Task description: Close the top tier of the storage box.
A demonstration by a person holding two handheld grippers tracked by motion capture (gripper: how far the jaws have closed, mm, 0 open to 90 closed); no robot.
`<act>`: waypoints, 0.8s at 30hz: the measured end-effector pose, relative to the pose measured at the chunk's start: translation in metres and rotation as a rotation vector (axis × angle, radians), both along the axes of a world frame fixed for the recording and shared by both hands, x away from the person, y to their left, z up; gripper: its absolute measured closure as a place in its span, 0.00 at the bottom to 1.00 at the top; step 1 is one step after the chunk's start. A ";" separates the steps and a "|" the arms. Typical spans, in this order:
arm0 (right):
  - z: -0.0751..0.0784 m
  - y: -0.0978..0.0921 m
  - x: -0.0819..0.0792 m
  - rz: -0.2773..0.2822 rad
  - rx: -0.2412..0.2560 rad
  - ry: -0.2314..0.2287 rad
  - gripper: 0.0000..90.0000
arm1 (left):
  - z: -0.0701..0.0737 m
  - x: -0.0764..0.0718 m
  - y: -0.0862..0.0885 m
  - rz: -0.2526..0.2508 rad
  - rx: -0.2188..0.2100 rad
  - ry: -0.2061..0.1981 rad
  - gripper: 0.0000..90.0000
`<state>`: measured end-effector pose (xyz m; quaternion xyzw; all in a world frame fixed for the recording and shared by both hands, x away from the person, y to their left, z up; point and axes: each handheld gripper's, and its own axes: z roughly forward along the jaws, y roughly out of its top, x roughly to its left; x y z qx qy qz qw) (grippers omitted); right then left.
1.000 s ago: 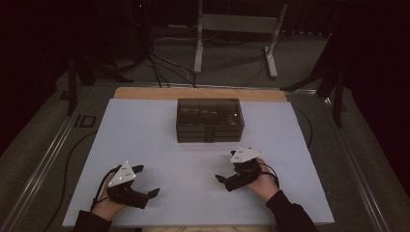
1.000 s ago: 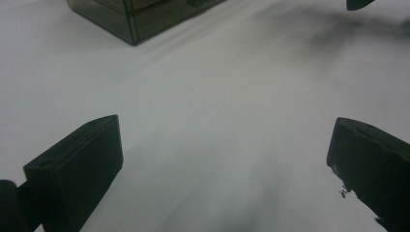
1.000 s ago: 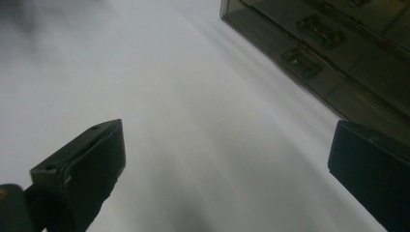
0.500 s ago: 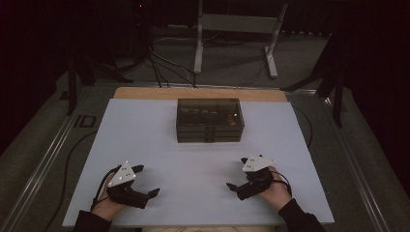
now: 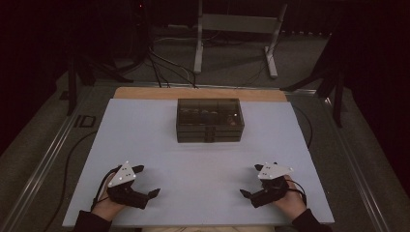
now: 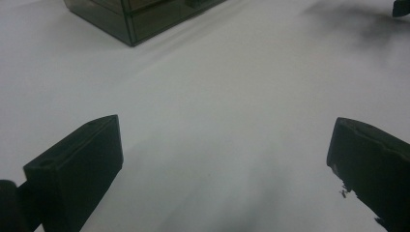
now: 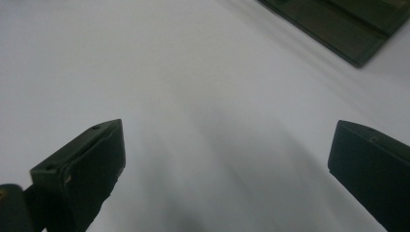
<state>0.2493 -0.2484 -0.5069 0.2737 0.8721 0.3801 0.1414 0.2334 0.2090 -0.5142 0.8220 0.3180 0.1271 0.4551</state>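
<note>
Left gripper sits at the lower left of the high view, jaws spread wide and holding nothing; in its own view bare white surface shows between the two black jaws. Right gripper sits at the lower right, jaws likewise spread and empty. Both rest low on the white board, one to each side, well apart from each other and from the work. This reads as a neutral ready posture: hands parked clear of the object, jaws open for a grasp.

The dark translucent drawer box stands at upper centre of the board, squared to its far edge, lid side up, small items dimly visible inside. Its corner appears at the top left of the left gripper view and the top right of the right gripper view. Central placement appears to give either gripper equal reach.
</note>
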 end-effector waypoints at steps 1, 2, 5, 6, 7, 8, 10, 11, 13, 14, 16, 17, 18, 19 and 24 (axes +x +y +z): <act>0.000 -0.003 -0.001 -0.007 0.001 -0.002 0.00 | 0.000 0.000 0.000 0.000 0.002 0.000 0.00; 0.000 -0.006 -0.001 -0.013 0.002 -0.004 0.00 | 0.000 0.000 0.000 0.000 0.002 0.001 0.00; 0.001 -0.013 -0.004 -0.030 0.003 -0.008 0.00 | 0.000 0.000 0.000 0.002 0.001 0.000 0.00; 0.001 -0.015 -0.005 -0.037 0.003 -0.005 0.00 | 0.000 0.000 0.000 0.001 -0.001 0.001 0.00; 0.001 -0.017 -0.006 -0.043 -0.001 -0.004 0.00 | 0.000 0.000 0.000 0.002 -0.001 0.000 0.00; 0.001 -0.017 -0.006 -0.043 -0.001 -0.004 0.00 | 0.000 0.000 0.000 0.002 -0.001 0.000 0.00; 0.000 -0.024 -0.008 -0.060 -0.001 0.013 0.00 | 0.000 0.000 0.000 0.000 0.001 0.001 0.00; 0.000 -0.026 -0.008 -0.070 0.001 0.022 0.00 | 0.000 0.000 0.000 0.001 0.005 -0.001 0.00; -0.002 -0.030 -0.008 -0.078 0.011 0.042 0.00 | 0.000 0.000 0.000 0.002 0.002 0.001 0.00; -0.002 -0.031 -0.008 -0.084 0.008 0.043 0.00 | 0.000 0.000 0.000 0.003 0.003 0.001 0.00; -0.004 -0.032 -0.006 -0.093 0.008 0.047 0.00 | 0.000 0.000 0.000 0.003 0.002 0.003 0.00; -0.004 -0.031 -0.005 -0.093 0.001 0.046 0.00 | 0.000 0.000 0.000 0.003 0.004 0.002 0.00; -0.005 -0.031 -0.005 -0.091 -0.004 0.043 0.00 | 0.000 0.000 0.000 0.002 0.005 0.002 0.00; -0.006 -0.030 -0.004 -0.089 -0.014 0.045 0.00 | 0.000 0.000 0.000 0.000 0.004 0.002 0.00; -0.006 -0.028 -0.004 -0.080 -0.002 0.045 0.00 | 0.000 0.000 0.000 0.002 0.005 0.001 0.00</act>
